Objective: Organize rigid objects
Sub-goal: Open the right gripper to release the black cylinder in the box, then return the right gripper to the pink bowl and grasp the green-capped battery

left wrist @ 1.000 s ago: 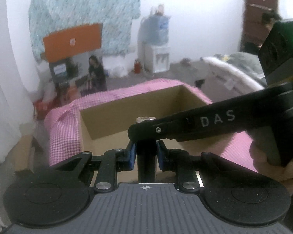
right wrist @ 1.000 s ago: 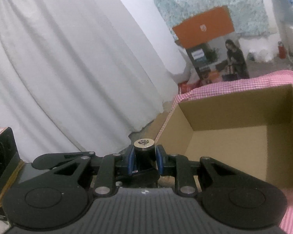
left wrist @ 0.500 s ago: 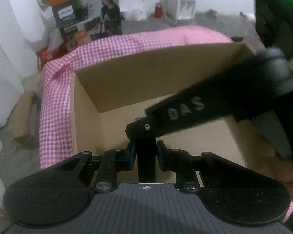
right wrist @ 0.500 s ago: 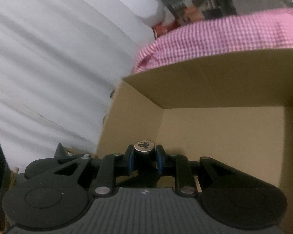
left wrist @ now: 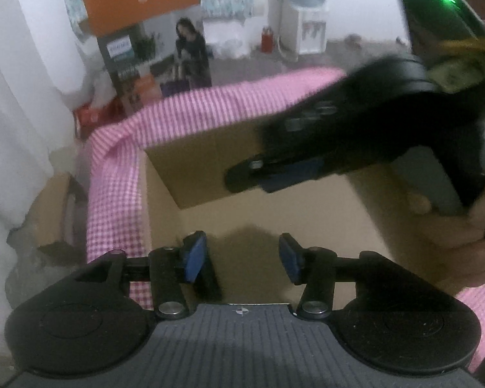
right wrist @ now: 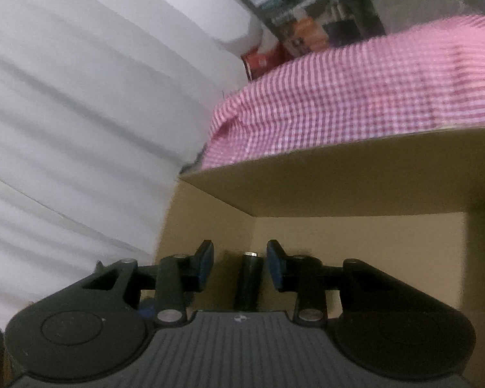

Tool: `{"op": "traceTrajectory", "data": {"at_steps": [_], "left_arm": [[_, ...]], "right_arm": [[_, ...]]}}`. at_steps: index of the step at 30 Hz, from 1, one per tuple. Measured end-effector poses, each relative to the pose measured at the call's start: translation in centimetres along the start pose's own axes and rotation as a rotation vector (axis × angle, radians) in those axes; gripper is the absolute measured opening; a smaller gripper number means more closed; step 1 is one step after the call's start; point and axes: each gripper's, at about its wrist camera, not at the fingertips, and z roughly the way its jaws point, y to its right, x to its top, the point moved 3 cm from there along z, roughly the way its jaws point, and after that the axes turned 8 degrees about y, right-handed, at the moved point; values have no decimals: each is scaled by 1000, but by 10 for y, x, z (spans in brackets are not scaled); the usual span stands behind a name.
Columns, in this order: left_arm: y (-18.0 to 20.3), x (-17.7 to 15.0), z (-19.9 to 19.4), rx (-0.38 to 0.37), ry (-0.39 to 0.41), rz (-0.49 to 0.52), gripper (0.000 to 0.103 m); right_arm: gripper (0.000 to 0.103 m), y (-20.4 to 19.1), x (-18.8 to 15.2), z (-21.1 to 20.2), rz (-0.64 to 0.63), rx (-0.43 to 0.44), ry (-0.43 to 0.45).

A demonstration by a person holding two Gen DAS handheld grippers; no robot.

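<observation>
One cardboard box point(right wrist: 355, 236) on one pink checked cloth point(right wrist: 355, 97), white curtain point(right wrist: 80, 113) to the side. Two grippers: left gripper point(left wrist: 242, 257) spread, nothing between its fingers, over the box; right gripper point(right wrist: 239, 260) spread too, blurred in the left view, crossing above the box. One dark bottle point(right wrist: 249, 278) lies in the box between the right fingers, not pinched.

A dark cylindrical bottle point(right wrist: 249, 283) with a pale metallic cap lies on the floor of the open brown cardboard box point(right wrist: 355, 194). The box stands on the pink-checked table point(right wrist: 355, 97).
</observation>
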Motion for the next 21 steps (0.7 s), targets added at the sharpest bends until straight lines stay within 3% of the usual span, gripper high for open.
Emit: {"op": "traceTrajectory", "data": {"at_steps": [6, 10, 14, 17, 21], "left_arm": [[7, -11, -62, -17, 107, 7, 58], [17, -33, -101, -57, 153, 7, 60], [37, -67, -122, -122, 141, 29, 60], [54, -96, -123, -178, 108, 42, 60], [72, -126, -108, -193, 72, 78, 60]], "right_arm": [[39, -14, -24, -91, -10, 74, 150], [39, -18, -66, -162, -27, 120, 250], [39, -12, -118, -216, -28, 138, 299], [39, 2, -155, -230, 18, 140, 293], [39, 24, -196, -220, 108, 110, 257]]}}
